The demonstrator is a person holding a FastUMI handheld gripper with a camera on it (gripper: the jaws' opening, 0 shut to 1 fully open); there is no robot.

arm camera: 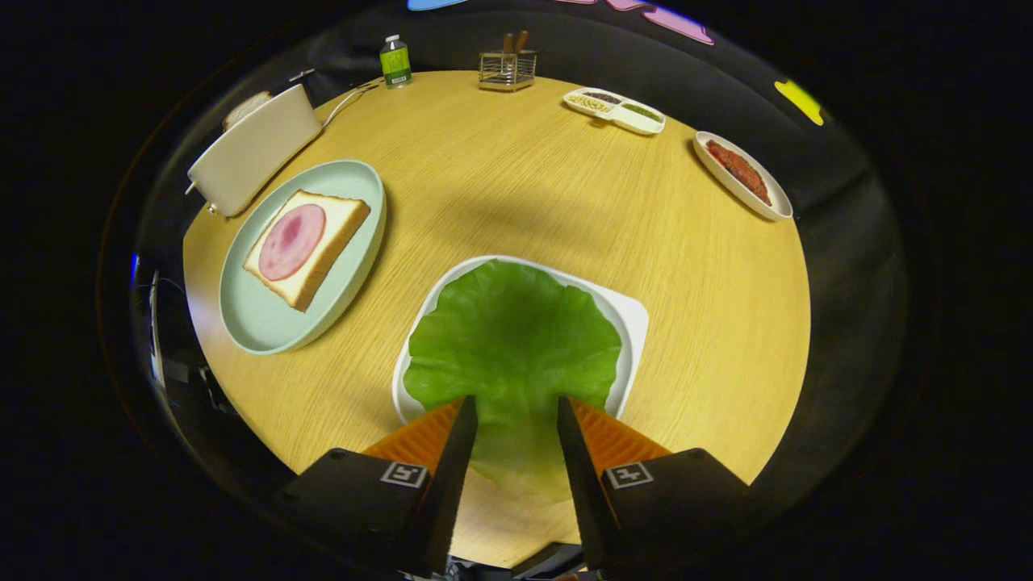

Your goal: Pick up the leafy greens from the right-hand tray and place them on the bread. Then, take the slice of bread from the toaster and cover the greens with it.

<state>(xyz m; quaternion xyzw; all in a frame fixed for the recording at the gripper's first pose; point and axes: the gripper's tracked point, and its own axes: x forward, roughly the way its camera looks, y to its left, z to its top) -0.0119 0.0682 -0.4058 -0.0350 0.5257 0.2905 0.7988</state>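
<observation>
Gripper view: jaws parted around lettuce (512, 331) in white tray (633, 315); ham-topped bread (305, 246) on green plate (266, 323).

The gripper (516, 415) has its fingers spread apart, one on each side of the stem end of a broad green lettuce leaf (516, 339) that lies on a white rounded-square tray (633, 311) on the round wooden table (565, 202). Whether the fingers touch the leaf is unclear. Beyond and left, a pale green oval plate (266, 323) carries a slice of white bread (339, 222) topped with a round pink ham slice (291, 241). Behind it stands a cream toaster (254, 149) holding another bread slice (244, 107).
</observation>
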